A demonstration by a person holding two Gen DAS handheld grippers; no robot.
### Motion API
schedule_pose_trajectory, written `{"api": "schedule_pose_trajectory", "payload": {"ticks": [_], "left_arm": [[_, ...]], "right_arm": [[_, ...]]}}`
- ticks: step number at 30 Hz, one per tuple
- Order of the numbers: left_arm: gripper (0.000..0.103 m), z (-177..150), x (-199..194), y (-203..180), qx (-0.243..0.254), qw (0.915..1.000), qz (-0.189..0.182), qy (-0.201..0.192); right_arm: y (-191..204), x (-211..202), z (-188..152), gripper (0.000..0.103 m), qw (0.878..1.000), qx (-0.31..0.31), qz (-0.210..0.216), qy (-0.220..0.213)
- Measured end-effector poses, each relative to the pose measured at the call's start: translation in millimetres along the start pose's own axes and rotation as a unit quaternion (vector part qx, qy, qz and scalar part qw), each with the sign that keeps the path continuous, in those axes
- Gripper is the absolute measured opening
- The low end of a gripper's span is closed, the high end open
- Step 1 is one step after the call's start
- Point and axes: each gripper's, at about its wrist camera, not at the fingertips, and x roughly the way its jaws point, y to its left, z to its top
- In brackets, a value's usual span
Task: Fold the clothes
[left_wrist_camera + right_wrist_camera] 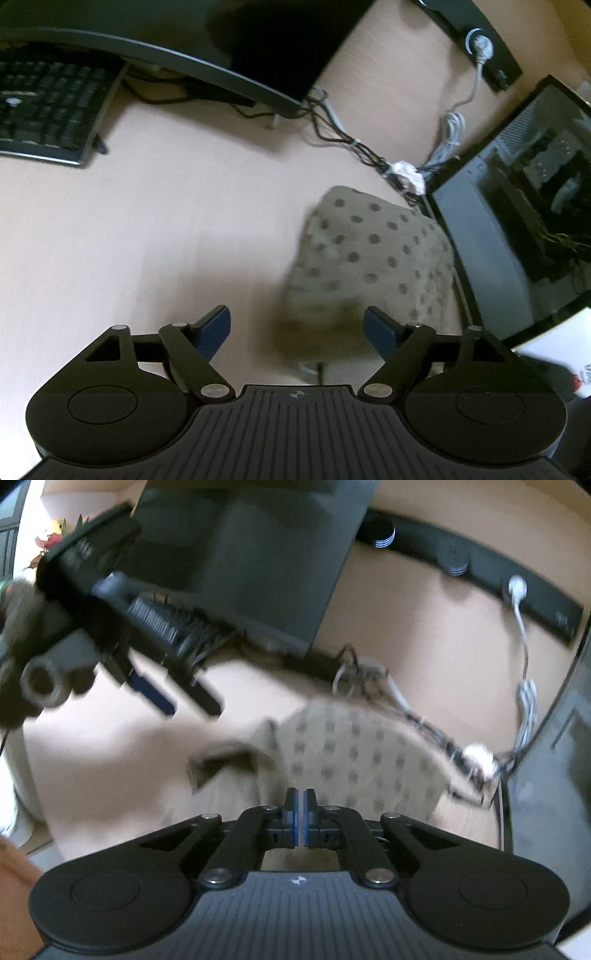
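A beige cloth with grey dots (369,254) lies folded into a compact shape on the pale desk (147,229). My left gripper (297,325) hovers open over the cloth's near left edge, with nothing between its blue pads. In the right wrist view the same cloth (351,753) spreads ahead, with a raised flap at its left. My right gripper (300,805) is shut just above the cloth's near part, its pads almost touching. Blur hides whether any fabric is pinched. The left gripper (184,701) also shows here, raised at the upper left and open.
A black keyboard (48,107) sits at the far left and a dark monitor (229,48) behind. A computer case (517,236) stands right of the cloth. Tangled cables (369,151) and a white cord (524,686) run along the back. A person's hand (14,893) shows at the lower left.
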Motion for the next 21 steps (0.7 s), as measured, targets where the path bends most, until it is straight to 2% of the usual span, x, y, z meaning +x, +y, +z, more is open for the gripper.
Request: {"api": "schedule_pose_trajectory", "payload": {"ticks": [2,4,7,8,9,10,12,15,17,18,20,21], "left_arm": [[0.088,-3.8,4.1,-0.4,-0.003,0.9996,-0.027,0.008],[0.089,-11.2,5.2,-7.2,0.028,0.9984,-0.047,0.015],[0.090,-25.7,5.7,-26.0,0.120,0.9917,-0.039,0.023],[0.089,-31.5,6.3,-32.4,0.155,0.9871,-0.031,0.025],[0.089,-35.9,8.3,-35.2,0.182,0.9830,-0.013,0.021],[0.089,-40.3,10.2,-38.0,0.208,0.9779,0.005,0.017],[0.088,-49.1,14.2,-43.7,0.261,0.9645,0.041,0.008],[0.087,-62.0,20.2,-52.0,0.336,0.9370,0.094,-0.005],[0.080,-59.8,27.7,-53.1,0.344,0.9331,0.104,-0.009],[0.079,-58.5,31.3,-54.3,0.346,0.9322,0.106,-0.010],[0.063,-59.0,36.2,-62.8,0.362,0.9256,0.107,-0.025],[0.057,-60.8,37.5,-69.2,0.378,0.9183,0.111,-0.036]], "right_arm": [[2.1,-3.6,-8.5,0.002,1.000,0.005,-0.003,0.008],[4.9,-10.3,-17.1,0.003,1.000,-0.003,-0.006,0.008],[12.7,-26.3,-33.8,0.021,1.000,-0.028,-0.010,0.010],[14.1,-25.0,-36.3,0.033,0.999,-0.041,-0.014,0.011],[15.1,-22.6,-38.4,0.039,0.998,-0.055,-0.019,0.012],[15.5,-19.4,-39.6,0.039,0.997,-0.066,-0.027,0.013],[15.9,-12.9,-41.5,0.039,0.995,-0.082,-0.049,0.013],[17.1,-1.7,-40.8,0.039,0.992,-0.092,-0.080,0.009],[16.3,5.6,-37.2,0.038,0.992,-0.088,-0.092,0.000],[14.9,7.7,-33.1,0.026,0.992,-0.078,-0.097,-0.010],[11.2,6.7,-22.6,0.011,0.992,-0.059,-0.106,-0.029],[8.2,3.6,-18.9,0.010,0.991,-0.054,-0.113,-0.037]]}}
